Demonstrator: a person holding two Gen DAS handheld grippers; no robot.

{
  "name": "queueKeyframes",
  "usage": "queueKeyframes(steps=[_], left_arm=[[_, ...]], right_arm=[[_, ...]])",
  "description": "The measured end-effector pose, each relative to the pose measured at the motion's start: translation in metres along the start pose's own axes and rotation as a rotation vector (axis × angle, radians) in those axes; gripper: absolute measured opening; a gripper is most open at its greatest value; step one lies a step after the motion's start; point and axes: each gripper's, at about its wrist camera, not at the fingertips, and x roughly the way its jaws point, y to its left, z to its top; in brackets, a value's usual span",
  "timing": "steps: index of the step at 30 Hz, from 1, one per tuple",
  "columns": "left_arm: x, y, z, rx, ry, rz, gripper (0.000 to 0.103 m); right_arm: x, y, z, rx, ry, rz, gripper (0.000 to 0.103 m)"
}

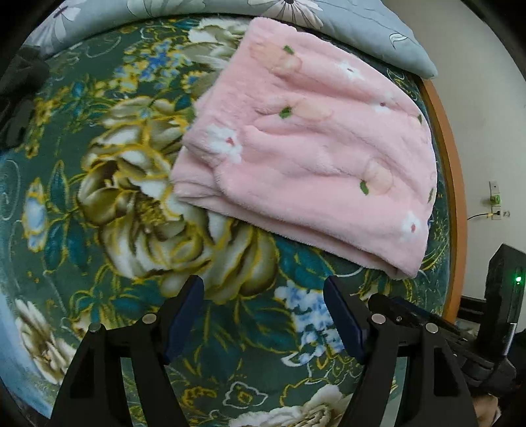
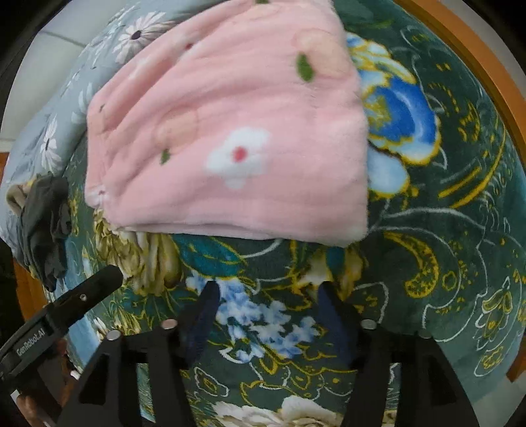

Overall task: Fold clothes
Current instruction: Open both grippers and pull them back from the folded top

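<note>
We see the pink garment lying folded on the green floral blanket, its far edge near the grey quilt. Our left tongs and right tongs both hang released and empty just short of its near edge. A dark cloth lies off to the left.
</note>
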Motion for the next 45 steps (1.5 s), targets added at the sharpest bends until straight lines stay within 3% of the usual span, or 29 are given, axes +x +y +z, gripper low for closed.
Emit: queueKeyframes(steps=[4,5,15,18,20,23,35,45], left_arm=[[-0.006,0.002,0.002,0.015,-0.004,0.046,0.079],[-0.009,0.002,0.001,0.022,-0.009,0.055,0.079],[0.0,0.012,0.013,0.081,-0.017,0.093,0.079],[0.002,0.017,0.014,0.101,-0.01,0.08,0.089],[0.007,0.014,0.016,0.123,-0.002,0.088,0.089],[0.013,0.017,0.02,0.167,0.014,0.087,0.089],[0.027,0.037,0.038,0.285,-0.052,0.103,0.089],[0.058,0.05,0.05,0.348,-0.004,0.104,0.089]], right_arm=[[-0.004,0.01,-0.004,-0.004,-0.012,-0.017,0.101],[-0.004,0.012,-0.005,-0.003,-0.015,-0.02,0.103],[-0.003,0.028,-0.013,0.011,-0.067,-0.074,0.103],[0.003,0.031,-0.013,0.037,-0.08,-0.095,0.103],[0.006,0.033,-0.013,0.051,-0.087,-0.115,0.103],[0.012,0.038,-0.012,0.07,-0.087,-0.133,0.103],[0.036,0.057,-0.008,0.129,-0.082,-0.208,0.103],[0.051,0.062,-0.003,0.151,-0.063,-0.273,0.103]])
